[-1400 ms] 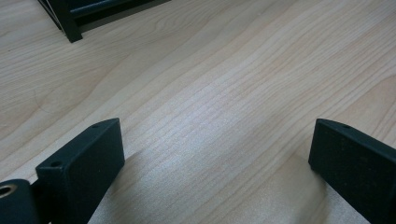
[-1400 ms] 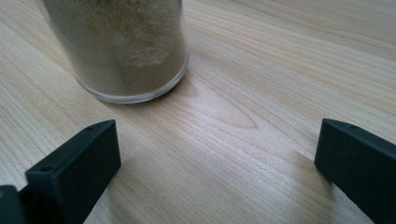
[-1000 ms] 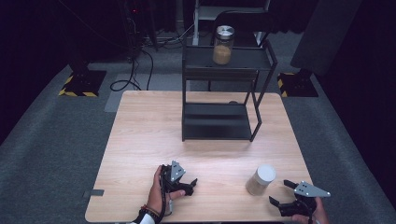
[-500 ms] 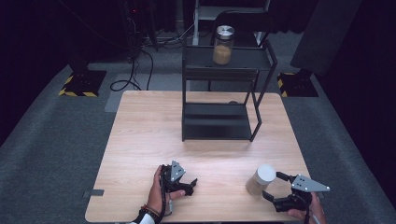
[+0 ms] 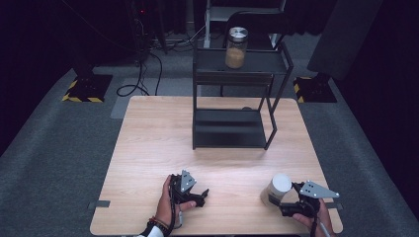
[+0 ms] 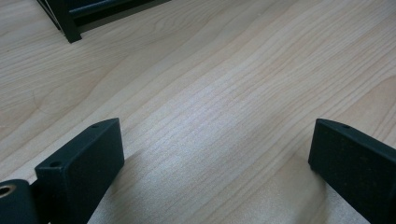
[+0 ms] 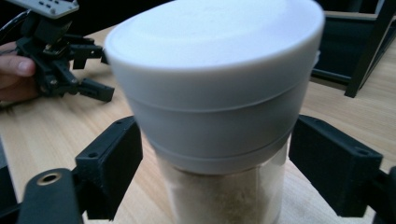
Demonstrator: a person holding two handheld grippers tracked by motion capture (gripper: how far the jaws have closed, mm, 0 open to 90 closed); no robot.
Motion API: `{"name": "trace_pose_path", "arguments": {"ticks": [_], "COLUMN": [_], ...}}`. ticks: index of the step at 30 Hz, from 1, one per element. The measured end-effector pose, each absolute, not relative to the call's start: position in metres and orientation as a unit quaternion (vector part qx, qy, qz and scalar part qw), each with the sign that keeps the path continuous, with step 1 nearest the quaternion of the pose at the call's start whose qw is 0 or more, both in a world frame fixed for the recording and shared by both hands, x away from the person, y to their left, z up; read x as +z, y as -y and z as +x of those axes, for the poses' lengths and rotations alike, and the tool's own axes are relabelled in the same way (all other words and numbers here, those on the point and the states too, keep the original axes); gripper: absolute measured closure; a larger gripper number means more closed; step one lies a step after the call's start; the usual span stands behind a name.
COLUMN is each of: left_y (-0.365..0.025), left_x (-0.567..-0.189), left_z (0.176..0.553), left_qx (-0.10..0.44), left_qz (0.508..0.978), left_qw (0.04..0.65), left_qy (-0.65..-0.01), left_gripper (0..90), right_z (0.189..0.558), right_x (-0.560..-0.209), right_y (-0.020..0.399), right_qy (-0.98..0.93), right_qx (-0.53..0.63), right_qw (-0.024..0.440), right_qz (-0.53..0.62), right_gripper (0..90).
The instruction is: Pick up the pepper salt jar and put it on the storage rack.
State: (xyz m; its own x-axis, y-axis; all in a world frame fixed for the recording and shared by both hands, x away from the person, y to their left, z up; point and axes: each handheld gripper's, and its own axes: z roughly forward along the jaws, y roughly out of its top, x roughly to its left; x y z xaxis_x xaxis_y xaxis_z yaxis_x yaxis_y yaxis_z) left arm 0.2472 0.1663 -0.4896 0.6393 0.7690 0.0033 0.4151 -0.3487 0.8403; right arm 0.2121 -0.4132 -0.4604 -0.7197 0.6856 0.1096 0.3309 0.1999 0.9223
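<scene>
A glass jar (image 5: 275,190) with a white lid and pale powder inside stands near the table's front right corner; in the right gripper view the jar (image 7: 215,93) looms close. My right gripper (image 5: 286,200) has just been closing its jaws, and now they press the glass below the lid on both sides (image 7: 215,158). My left gripper (image 5: 201,195) rests at the front middle of the table, held by a hand. In the left gripper view its jaws (image 6: 215,140) stand wide apart over bare wood.
A black two-level metal rack (image 5: 232,128) stands at the far middle of the wooden table (image 5: 148,148). On its top shelf sits a second jar (image 5: 236,48) with a metal lid. Grey carpet surrounds the table.
My right gripper moved in from the right to the white-lidded jar, and its jaws came in around it. The left gripper stayed where it was.
</scene>
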Motion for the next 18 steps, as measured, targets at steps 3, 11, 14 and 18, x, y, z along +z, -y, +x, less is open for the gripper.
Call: {"name": "trace_pose_path", "arguments": {"ticks": [3,11,14,18], "left_y": [-0.166,-0.167,-0.167,-0.167], "left_x": [-0.490,-0.490,-0.489,-0.489], "left_z": [0.247,0.247,0.248,0.247], "left_qx": [0.204,0.204,0.204,0.204], "left_qz": [0.795,0.796,0.796,0.797], "left_qw": [0.433,0.433,0.432,0.432], "left_qy": [-0.372,-0.372,-0.371,-0.370], "left_gripper": [3.2,3.2,3.2,3.3], "right_z": [0.211,0.204,0.202,0.197], "right_x": [-0.464,-0.471,-0.470,-0.469], "right_y": [0.412,0.406,0.405,0.400], "right_qy": [-0.749,-0.741,-0.742,-0.738], "right_qx": [0.543,0.548,0.545,0.541], "right_qw": [0.171,0.198,0.201,0.212], "right_qz": [0.340,0.334,0.335,0.343], "right_gripper": [25.3,32.5,32.7,33.0]}}
